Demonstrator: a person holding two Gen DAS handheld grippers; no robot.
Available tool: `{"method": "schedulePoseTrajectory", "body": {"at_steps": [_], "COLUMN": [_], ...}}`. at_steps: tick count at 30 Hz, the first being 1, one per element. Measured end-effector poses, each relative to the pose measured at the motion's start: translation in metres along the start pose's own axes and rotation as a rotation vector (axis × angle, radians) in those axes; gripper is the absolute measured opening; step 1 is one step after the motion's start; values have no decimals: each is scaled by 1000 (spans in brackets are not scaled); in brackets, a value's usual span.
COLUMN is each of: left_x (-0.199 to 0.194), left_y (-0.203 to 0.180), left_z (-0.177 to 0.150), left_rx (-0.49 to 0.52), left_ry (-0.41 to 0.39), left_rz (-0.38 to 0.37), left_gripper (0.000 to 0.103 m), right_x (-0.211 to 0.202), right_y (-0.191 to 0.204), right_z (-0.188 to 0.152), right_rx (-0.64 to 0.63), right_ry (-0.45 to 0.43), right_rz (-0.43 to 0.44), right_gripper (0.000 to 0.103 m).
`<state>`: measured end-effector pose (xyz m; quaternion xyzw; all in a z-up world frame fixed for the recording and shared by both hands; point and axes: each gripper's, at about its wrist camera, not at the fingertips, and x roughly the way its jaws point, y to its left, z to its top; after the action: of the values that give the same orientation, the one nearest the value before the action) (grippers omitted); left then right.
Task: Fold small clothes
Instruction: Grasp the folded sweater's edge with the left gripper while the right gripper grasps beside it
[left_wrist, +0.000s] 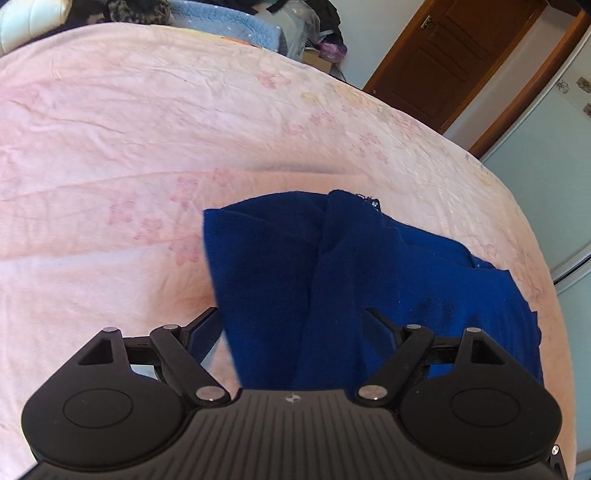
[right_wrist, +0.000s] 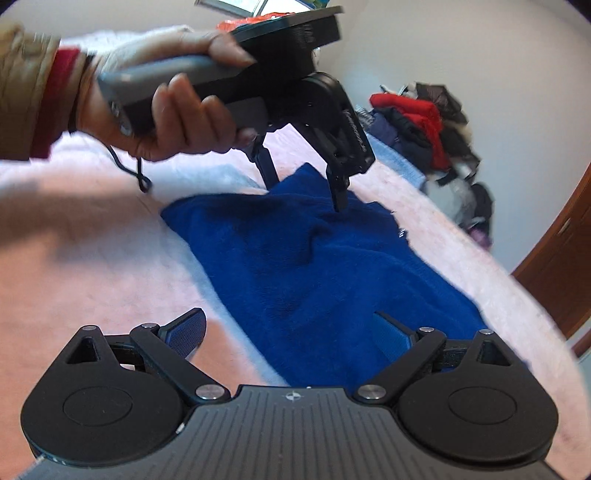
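my left gripper (left_wrist: 291, 325) hangs over the blue garment (left_wrist: 369, 280), jaws spread wide, nothing between them; one finger sits off the cloth's edge over the pink bedspread (left_wrist: 129, 147), the other over the blue fabric. from the right wrist view, my left hand (right_wrist: 177, 122) wraps the gripper's grey handle, and the finger tips (right_wrist: 340, 199) point down at the far end of the garment, right at a raised ridge, touching or nearly so. my right gripper (right_wrist: 291, 332) is wide open too, empty, low over the near end of the cloth. the garment lies lengthwise on the bed, partly folded with a thick crease down the middle. a heap of clothes (right_wrist: 424, 122) sits beyond the bed, a brown door (left_wrist: 461, 55) behind.
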<state>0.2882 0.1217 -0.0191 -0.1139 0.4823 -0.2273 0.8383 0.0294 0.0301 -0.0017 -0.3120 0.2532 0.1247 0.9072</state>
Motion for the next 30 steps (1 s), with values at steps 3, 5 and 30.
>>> {"method": "schedulePoseTrajectory", "body": {"at_steps": [3,5,30], "left_x": [7,13,40], "left_y": [2,2,-54], "left_z": [7,13,26], "left_rx": [-19,-27,203], "left_ry": [-4,-5,-44], "left_rz": [-50,-76,133], "left_gripper": [90,90,18], "right_x": [9,17,10], "right_y": [11,15,42], "right_z": [9,11,27], "right_rx": [-55,-84,-136], "right_ry": [-19,-29,-116], "right_rz": [-91,-143,7], "right_gripper": [99,99,9]}}
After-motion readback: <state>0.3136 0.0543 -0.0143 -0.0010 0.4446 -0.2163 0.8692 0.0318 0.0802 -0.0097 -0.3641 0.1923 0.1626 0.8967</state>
